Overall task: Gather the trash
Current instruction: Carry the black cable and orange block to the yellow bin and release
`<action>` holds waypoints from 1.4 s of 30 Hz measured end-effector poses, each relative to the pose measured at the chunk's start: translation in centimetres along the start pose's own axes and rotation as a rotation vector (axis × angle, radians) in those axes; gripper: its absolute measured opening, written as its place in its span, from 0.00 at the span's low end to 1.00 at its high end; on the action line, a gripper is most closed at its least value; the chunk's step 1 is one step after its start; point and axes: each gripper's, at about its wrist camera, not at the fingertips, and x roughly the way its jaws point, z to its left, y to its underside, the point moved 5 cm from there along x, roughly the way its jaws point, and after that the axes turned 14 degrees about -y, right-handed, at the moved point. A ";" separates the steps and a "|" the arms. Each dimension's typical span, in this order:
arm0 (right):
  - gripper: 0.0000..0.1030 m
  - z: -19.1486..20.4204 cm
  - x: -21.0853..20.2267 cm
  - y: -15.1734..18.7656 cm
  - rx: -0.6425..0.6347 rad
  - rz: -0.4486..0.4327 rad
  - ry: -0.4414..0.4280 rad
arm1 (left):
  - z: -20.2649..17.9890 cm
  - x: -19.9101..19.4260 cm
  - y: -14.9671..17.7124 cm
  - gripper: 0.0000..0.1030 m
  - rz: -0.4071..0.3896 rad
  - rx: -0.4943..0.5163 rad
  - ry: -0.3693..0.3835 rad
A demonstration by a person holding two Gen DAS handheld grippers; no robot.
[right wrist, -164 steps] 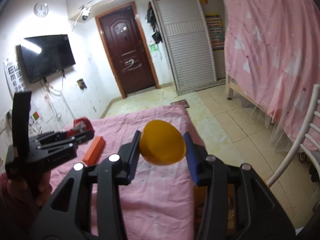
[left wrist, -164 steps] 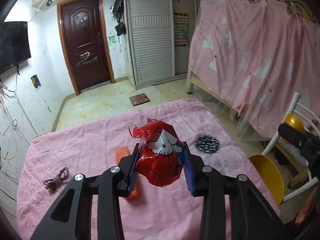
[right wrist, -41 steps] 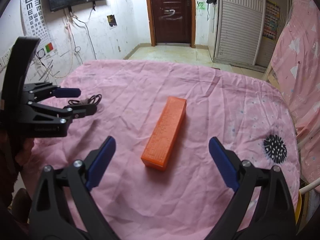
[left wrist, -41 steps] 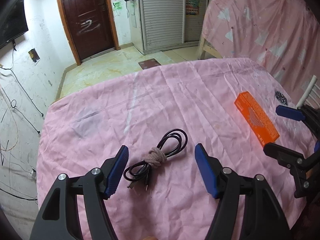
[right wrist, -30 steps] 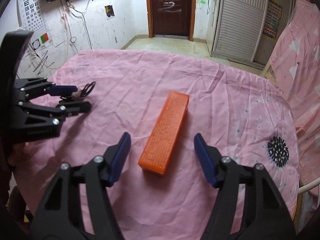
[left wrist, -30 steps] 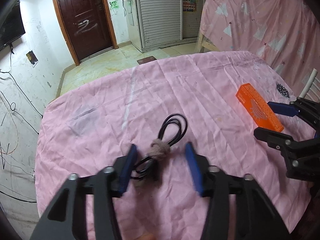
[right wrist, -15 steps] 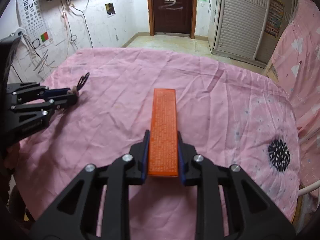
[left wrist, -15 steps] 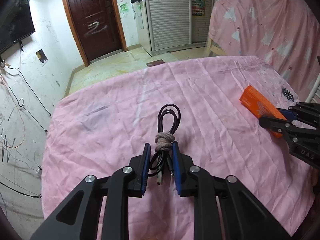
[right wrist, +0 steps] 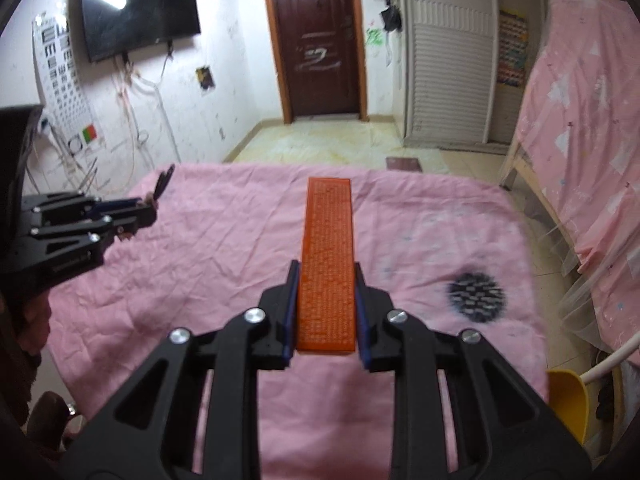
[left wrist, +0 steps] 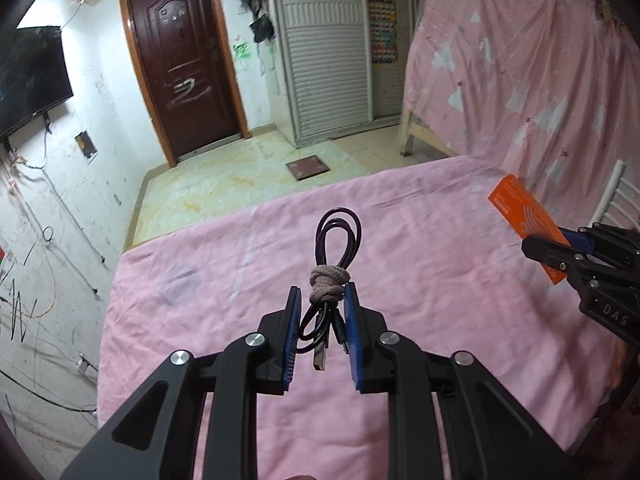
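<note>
My left gripper (left wrist: 320, 300) is shut on a coiled black USB cable (left wrist: 334, 236) tied with a beige cord, held above the pink tablecloth (left wrist: 420, 280). The cable's loop sticks up past the fingertips and its plugs hang between the jaws. My right gripper (right wrist: 325, 276) is shut on a long orange box (right wrist: 328, 248), lifted off the cloth and pointing away from me. The left wrist view shows the right gripper (left wrist: 560, 244) with the orange box (left wrist: 524, 212) at the right. The right wrist view shows the left gripper (right wrist: 136, 212) at the left.
A black dotted mark (right wrist: 476, 292) lies on the cloth at the right. A yellow bin (right wrist: 566, 404) stands beside a white chair (right wrist: 612, 360) at the table's right edge. A pink curtain (right wrist: 580, 120) hangs to the right. Bare tiled floor and a brown door (right wrist: 320, 40) lie beyond.
Both grippers closed, the left on the cable and the right on the orange box, and both have since lifted them off the cloth.
</note>
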 end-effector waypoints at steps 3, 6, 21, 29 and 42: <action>0.22 -1.3 -2.2 0.4 0.018 -0.033 0.015 | -1.9 -1.1 -0.5 0.14 -0.017 0.013 0.023; 0.22 -2.5 -3.9 0.8 0.038 -0.060 0.029 | -4.2 -2.2 -0.9 0.14 -0.033 0.037 0.046; 0.22 -9.6 -11.2 3.3 0.160 -0.193 0.128 | -13.9 -5.7 -2.2 0.14 -0.081 0.137 0.135; 0.22 -14.1 -15.5 4.9 0.231 -0.255 0.225 | -19.0 -7.1 -2.9 0.14 -0.088 0.163 0.203; 0.22 -18.4 -20.1 6.8 0.304 -0.312 0.306 | -27.1 -9.7 -3.0 0.14 -0.088 0.198 0.333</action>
